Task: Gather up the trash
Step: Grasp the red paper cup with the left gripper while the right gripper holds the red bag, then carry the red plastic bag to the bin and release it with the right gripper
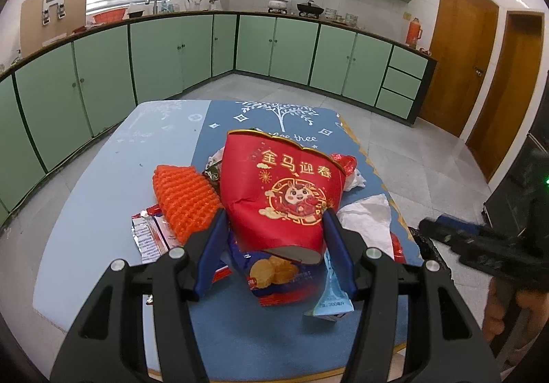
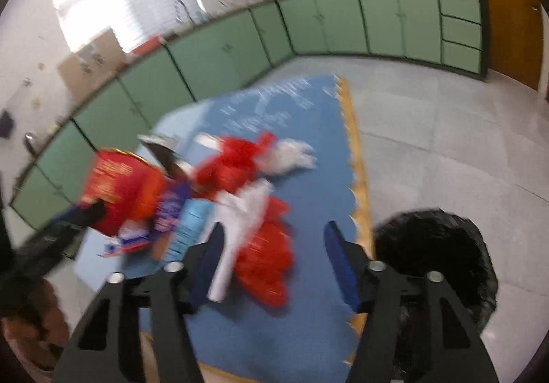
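Red paper carton [image 1: 281, 190] sits between the blue fingers of the left gripper [image 1: 272, 216], which flank its lower sides. Whether the pads actually press it I can't tell; it looks like a grasp or just short of one. Gold print on the carton reads 金马迎春 over a cartoon horse emblem.

Trash pile is on the blue table [image 1: 103, 177], mid to right side, nearer the right edge. Around the carton: orange foam net [image 1: 185, 197] touching its left side, a silver-and-red wrapper [image 1: 149, 235] under the net, a snack bag [image 1: 271, 276] with a biscuit picture below the carton, a light blue sachet [image 1: 331, 293] marked "200" plus unreadable characters, and a white tissue [image 1: 369, 218] to the right. A tree graphic and partly hidden script show on the table cover.

Right gripper [image 2: 274, 249] is spread wide, holding nothing, above crumpled red wrapping [image 2: 264, 256] near the table's right edge; view is badly blurred. A black bag [image 2: 435, 263] sits off that edge.

Progress: early, I'd judge. Nearly all items lie on the table; nothing visibly in the bag.
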A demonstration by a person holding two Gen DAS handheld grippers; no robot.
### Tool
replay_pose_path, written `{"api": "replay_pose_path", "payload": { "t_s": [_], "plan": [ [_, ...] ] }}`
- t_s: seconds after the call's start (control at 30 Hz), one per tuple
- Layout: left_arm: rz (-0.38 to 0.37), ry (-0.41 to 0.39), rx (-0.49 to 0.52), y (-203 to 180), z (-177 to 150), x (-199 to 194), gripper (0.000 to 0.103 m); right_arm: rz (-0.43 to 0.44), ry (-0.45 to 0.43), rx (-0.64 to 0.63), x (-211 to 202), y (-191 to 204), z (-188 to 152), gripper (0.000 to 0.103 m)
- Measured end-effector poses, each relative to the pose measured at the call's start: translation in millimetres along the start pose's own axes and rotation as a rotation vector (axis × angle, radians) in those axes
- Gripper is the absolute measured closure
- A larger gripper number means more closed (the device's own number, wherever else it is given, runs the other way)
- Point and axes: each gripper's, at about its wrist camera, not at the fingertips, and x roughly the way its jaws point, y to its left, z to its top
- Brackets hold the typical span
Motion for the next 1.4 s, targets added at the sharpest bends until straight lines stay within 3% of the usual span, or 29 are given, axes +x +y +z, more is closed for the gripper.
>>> {"api": "replay_pose_path", "payload": {
  "t_s": [0.13, 0.33, 0.5, 0.57, 1.07, 1.2, 1.4],
  "plan": [
    [0.003, 0.004, -0.005, 2.4, -1.1, 1.4, 0.049, 0.030, 0.067, 0.010, 20.1, 1.9, -10.6, 0.058],
    [0.007, 0.015, -0.003, 0.0, -3.4, 4.8, 0.049, 0.036, 0.099, -0.023, 37.9, 8.9, -13.7, 0.065],
    [0.010, 0.024, 0.003, -0.4, -5.4, 7.6, 0.049, 0.027, 0.137, -0.058, 45.3, 17.8, -18.2, 0.097],
    [0.013, 0.025, 0.002, 0.0, -5.5, 8.1, 0.048, 0.011, 0.107, -0.078, 37.0, 20.7, -17.4, 0.100],
    [-0.014, 0.014, 0.031, -15.5, 0.7, 9.7, 0.048, -0.088, -0.149, -0.063, -53.4, 12.0, 17.2, 0.101],
    [-0.077, -0.003, 0.080, -42.2, 8.8, 12.1, 0.049, -0.169, -0.189, -0.001, -76.7, -22.2, 16.6, 0.101],
    [-0.260, 0.019, 0.190, -113.1, 11.9, 30.8, 0.048, -0.306, -0.181, 0.123, -91.5, -87.9, -4.5, 0.101]
  ]
}}
